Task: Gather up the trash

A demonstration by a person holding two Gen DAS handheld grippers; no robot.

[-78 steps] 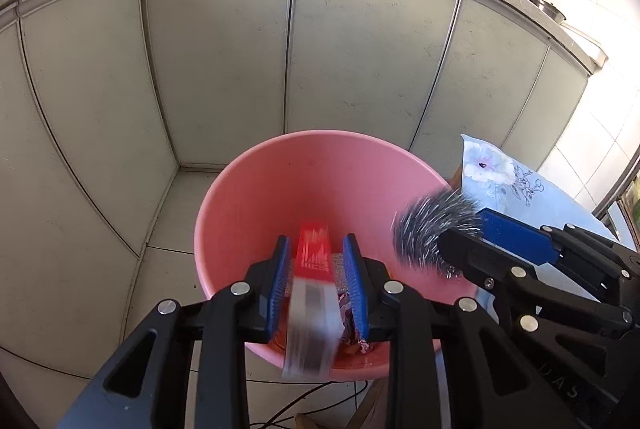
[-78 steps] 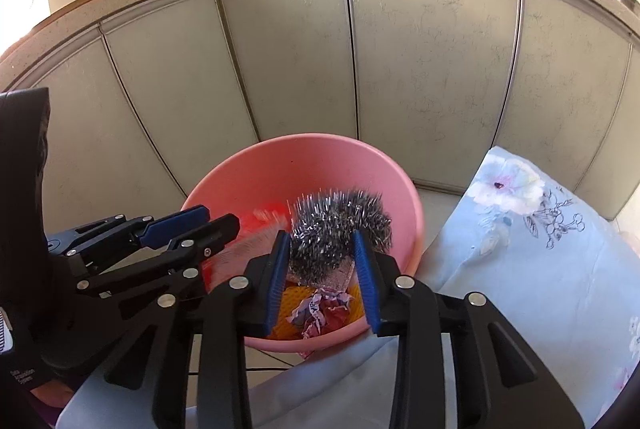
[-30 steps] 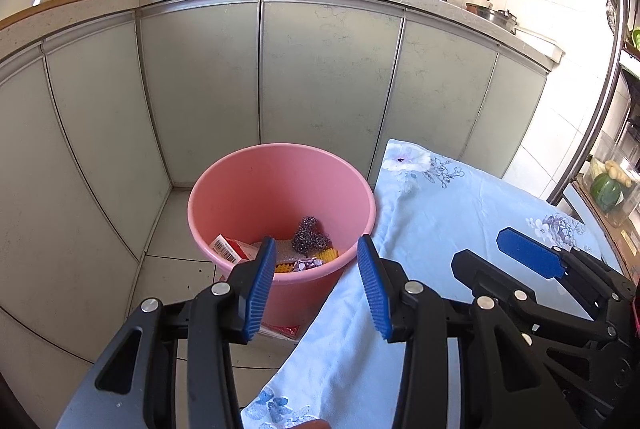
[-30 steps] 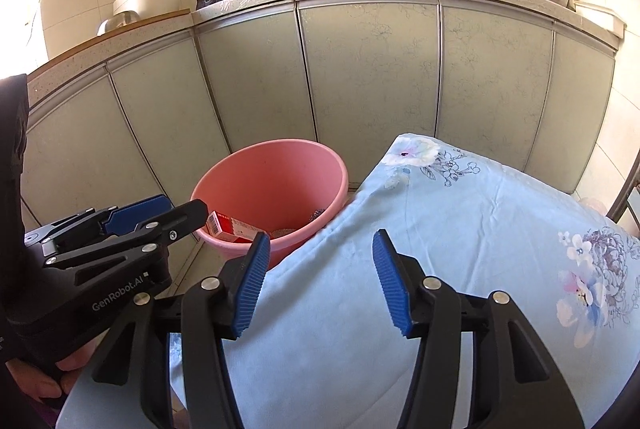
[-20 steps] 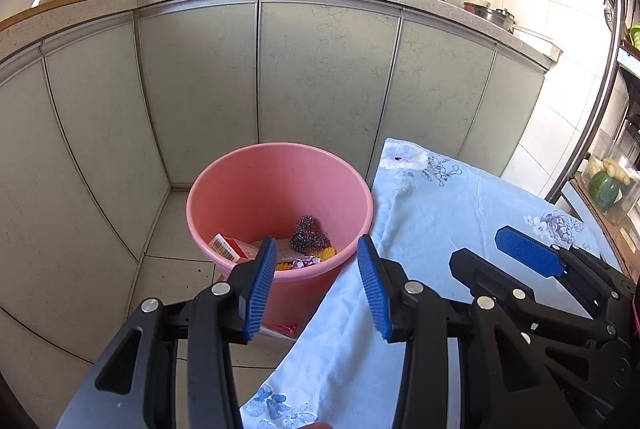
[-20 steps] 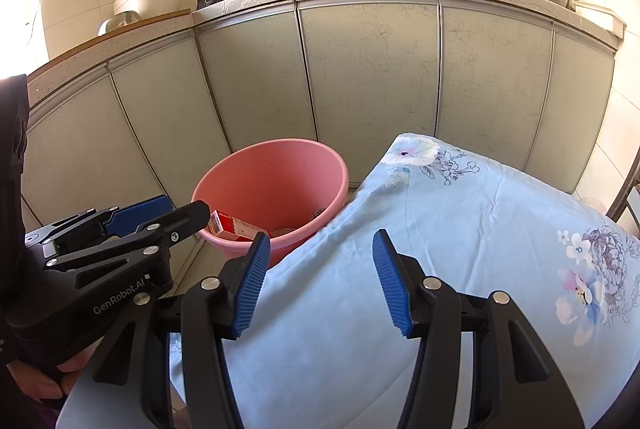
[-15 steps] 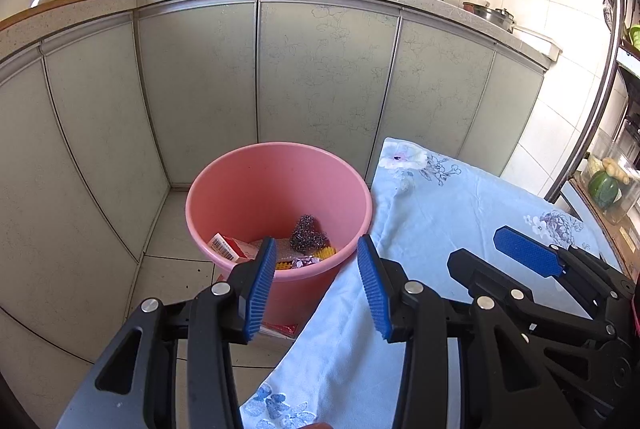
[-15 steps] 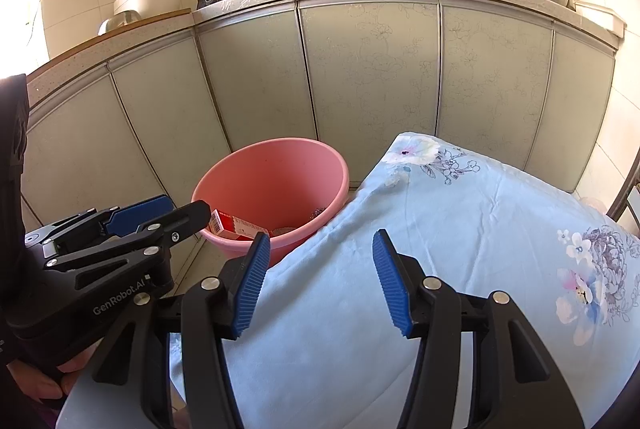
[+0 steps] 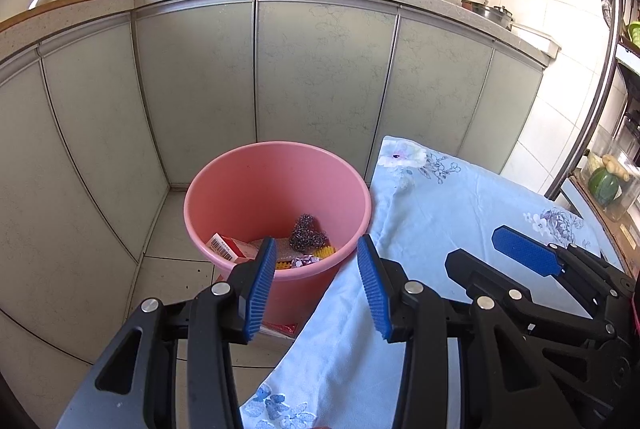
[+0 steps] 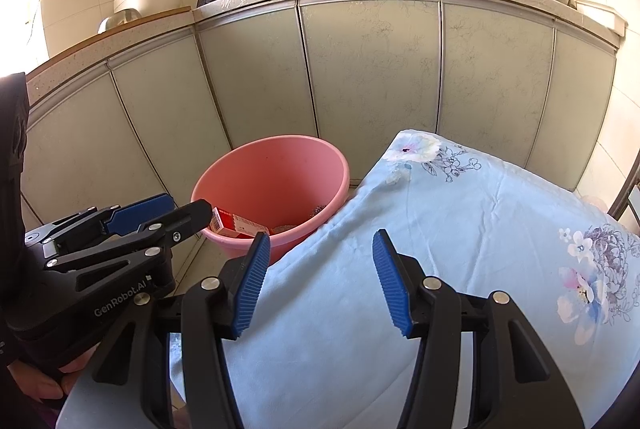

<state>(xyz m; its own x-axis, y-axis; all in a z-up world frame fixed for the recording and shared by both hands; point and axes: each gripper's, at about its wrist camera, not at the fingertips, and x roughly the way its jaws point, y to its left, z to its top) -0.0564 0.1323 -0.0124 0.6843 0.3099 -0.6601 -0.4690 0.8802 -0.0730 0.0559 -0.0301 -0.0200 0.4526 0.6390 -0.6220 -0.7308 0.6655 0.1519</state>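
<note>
"GenRobot.AI" stood in white on the left gripper's [image 10: 172,215] black body, at eight o'clock. The red carton [image 10: 236,222] bore a barcode, its digits unreadable.

the bucket [image 9: 224,213] stands on the floor before the cabinets [image 9: 320,77], left of the cloth-covered desk [image 9: 452,205]; scouring ball [image 9: 307,227] and carton [image 9: 228,246] lie inside.

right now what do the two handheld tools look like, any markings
Both are alike: the left tool and right tool have matte black angular frames with triangular cut-outs, silver round rivets, and two fingers faced with ribbed blue pads. The left one's side reads "GenRobot.AI" in white. A dark sleeve shows at the left edge.
</note>
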